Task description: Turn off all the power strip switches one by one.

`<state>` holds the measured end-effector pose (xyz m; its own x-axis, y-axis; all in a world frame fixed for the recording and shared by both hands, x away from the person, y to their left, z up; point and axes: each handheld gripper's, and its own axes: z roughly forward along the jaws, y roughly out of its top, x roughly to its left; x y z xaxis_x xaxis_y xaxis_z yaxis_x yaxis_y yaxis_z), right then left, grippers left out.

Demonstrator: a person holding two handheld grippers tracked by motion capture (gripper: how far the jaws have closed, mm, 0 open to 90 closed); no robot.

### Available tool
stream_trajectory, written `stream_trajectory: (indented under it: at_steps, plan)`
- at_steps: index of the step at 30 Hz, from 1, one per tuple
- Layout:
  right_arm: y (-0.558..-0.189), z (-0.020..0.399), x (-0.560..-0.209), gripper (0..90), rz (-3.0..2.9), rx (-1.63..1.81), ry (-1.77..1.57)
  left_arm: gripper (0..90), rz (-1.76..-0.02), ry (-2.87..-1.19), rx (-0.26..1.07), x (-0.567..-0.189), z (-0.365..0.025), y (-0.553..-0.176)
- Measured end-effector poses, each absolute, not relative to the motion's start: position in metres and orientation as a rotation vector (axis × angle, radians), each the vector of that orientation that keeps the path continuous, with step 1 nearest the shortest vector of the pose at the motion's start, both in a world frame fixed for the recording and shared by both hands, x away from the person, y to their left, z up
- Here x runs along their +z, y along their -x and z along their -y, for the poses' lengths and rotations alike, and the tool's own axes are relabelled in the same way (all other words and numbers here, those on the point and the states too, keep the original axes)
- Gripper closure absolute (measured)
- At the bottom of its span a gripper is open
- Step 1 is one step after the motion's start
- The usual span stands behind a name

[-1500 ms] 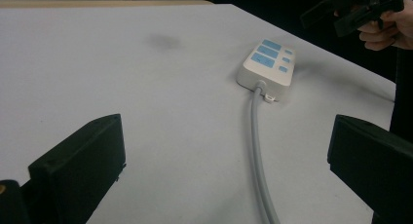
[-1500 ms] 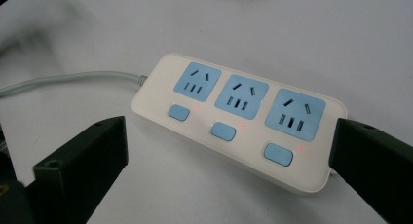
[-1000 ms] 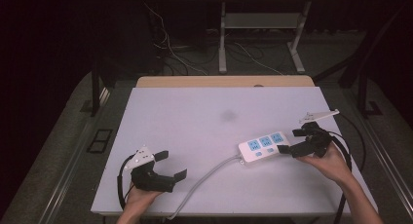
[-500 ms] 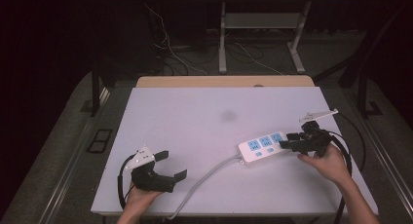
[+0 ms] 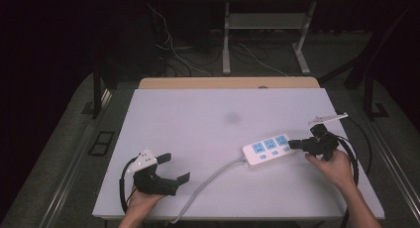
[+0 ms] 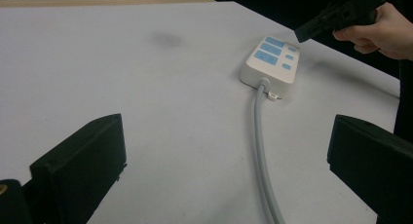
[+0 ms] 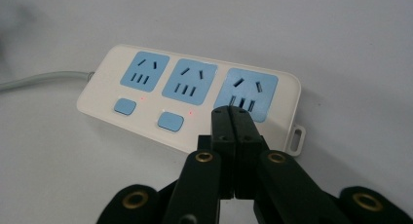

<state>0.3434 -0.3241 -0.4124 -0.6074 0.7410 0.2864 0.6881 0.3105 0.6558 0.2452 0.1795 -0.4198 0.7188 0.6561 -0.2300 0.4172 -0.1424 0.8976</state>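
Left claw (image 5: 171, 170): held low at the near left corner of the white surface (image 5: 198, 119), jaws spread wide with nothing between them; in the left claw view only bare surface and the grey cord (image 6: 260, 151) lie ahead.

Cord: runs from the near edge, past the left claw, up and rightward to the strip's left end.

Power strip (image 5: 267, 149): white, three blue sockets and blue switches, lying flat right of centre; its long axis runs left to right across the surface, slightly tilted, cord end at left.

Right claw (image 5: 293, 144): jaws have just been closing and now stand pressed together, gripping nothing; the joined tip (image 7: 230, 118) hovers at the strip's right end, over the near edge by the third socket (image 7: 246, 92), where a third switch would likely sit.

Key relation: the strip lies directly ahead of and under the right claw's tip, well apart from the left claw; the right hand (image 5: 337, 166) is far nearer.

Likely step: a press with the closed tip on the strip's right-end switch.
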Motion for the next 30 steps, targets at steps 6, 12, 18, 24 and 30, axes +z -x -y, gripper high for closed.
stream_trajectory:
  at_steps: [6, 12, 18, 24, 30]
  plan:
    - [-0.346, 0.323, -0.418, 89.8, -2.495, 1.182, -1.376, 0.0, -0.853, -1.776, 0.260, -0.420, -0.179, -0.245]
    - [-0.348, 0.321, -0.421, 89.9, -2.495, 1.183, -1.375, 0.0, -0.857, -1.775, 0.259, -0.421, -0.179, -0.245]
    - [-0.350, 0.321, -0.425, 89.8, -2.508, 1.187, -1.395, 0.0, -0.859, -1.775, 0.257, -0.421, -0.179, -0.246]
    - [-0.349, 0.324, -0.427, 89.8, -2.479, 1.184, -1.398, 0.0, -0.861, -1.779, 0.255, -0.422, -0.178, -0.246]
    - [-0.346, 0.323, -0.427, 89.8, -2.464, 1.180, -1.395, 0.0, -0.859, -1.781, 0.254, -0.422, -0.178, -0.246]
